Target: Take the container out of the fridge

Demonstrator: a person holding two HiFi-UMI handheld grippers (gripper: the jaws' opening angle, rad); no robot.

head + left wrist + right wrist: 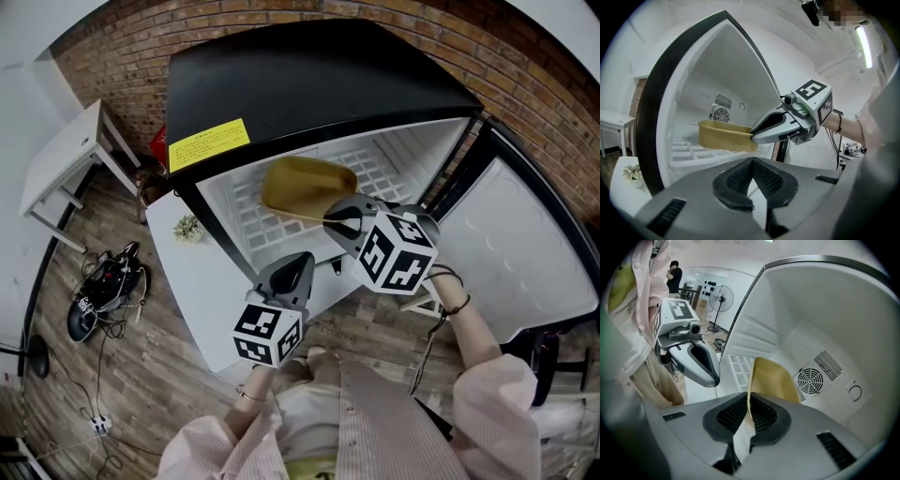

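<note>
Right gripper [749, 414] is clamped on the near rim wall of the yellow plastic container [305, 186], which sits on the white shelf [380, 167] inside the open fridge [309, 84]. Left gripper [751, 171] has its jaws pinched together, empty, outside the fridge. Container looks light, stiff and thin-walled. A one-sided rim grip should hold, but it may tilt.

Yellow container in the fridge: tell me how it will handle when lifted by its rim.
The yellow container looks empty and thin-walled, so probably light. The right gripper pinches one rim only, so it may tilt or swing. The wall looks smooth plastic and might slip or flex.
</note>
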